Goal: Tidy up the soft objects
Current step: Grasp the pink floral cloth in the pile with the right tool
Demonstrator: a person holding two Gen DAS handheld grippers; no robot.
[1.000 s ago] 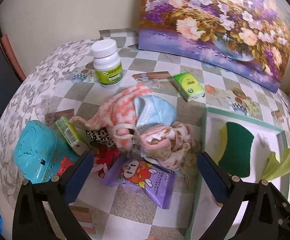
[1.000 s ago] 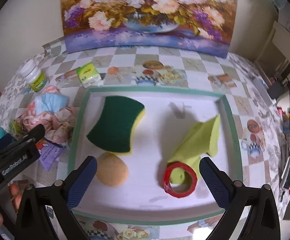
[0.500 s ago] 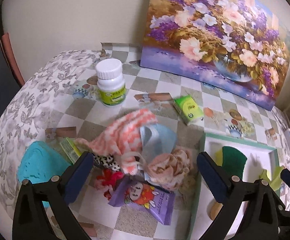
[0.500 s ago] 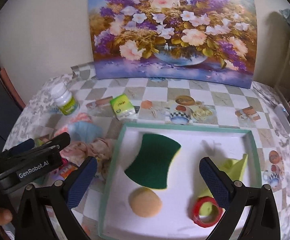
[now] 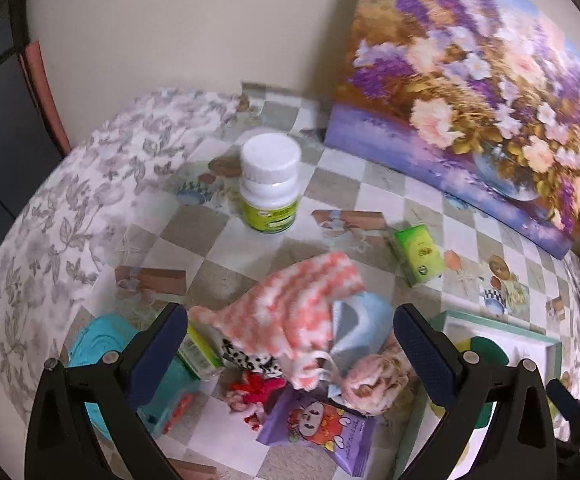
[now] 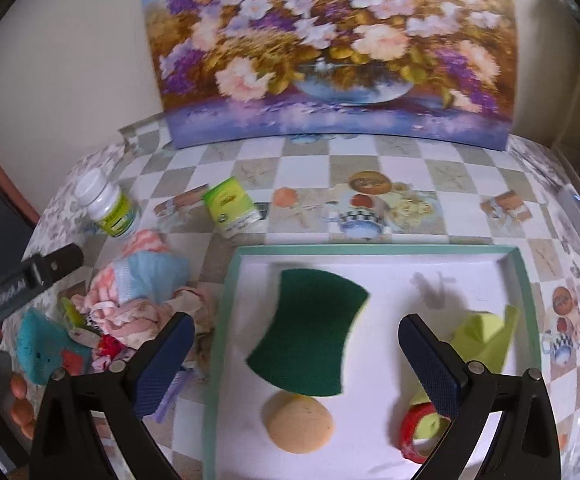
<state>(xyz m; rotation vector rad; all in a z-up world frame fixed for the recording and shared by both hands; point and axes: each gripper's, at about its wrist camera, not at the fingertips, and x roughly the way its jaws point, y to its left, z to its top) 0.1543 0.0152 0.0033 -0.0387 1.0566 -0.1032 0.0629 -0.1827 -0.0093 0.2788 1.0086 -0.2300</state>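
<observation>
- Your tray (image 6: 226, 320) already holds a green scouring sponge (image 6: 309, 328), a round tan sponge (image 6: 297, 424), a folded yellow-green cloth (image 6: 485, 336) and a red tape ring (image 6: 417, 436), so I judge the sorting partly done.
- Your heap of soft things (image 5: 313, 332) lies on the table just left of the tray: a pink-and-white knit piece, a blue mask, a peach scrunchie and a purple packet (image 5: 321, 432).
- Your left gripper (image 5: 290, 356) hovers above that heap with jaws wide and nothing between them; the right gripper (image 6: 293, 360) hangs over the tray, equally wide and empty.
- The lower heap is layered and blurred: you can't separate the spotted and red bits, and the teal object (image 5: 102, 356) is cut off by a finger.
</observation>
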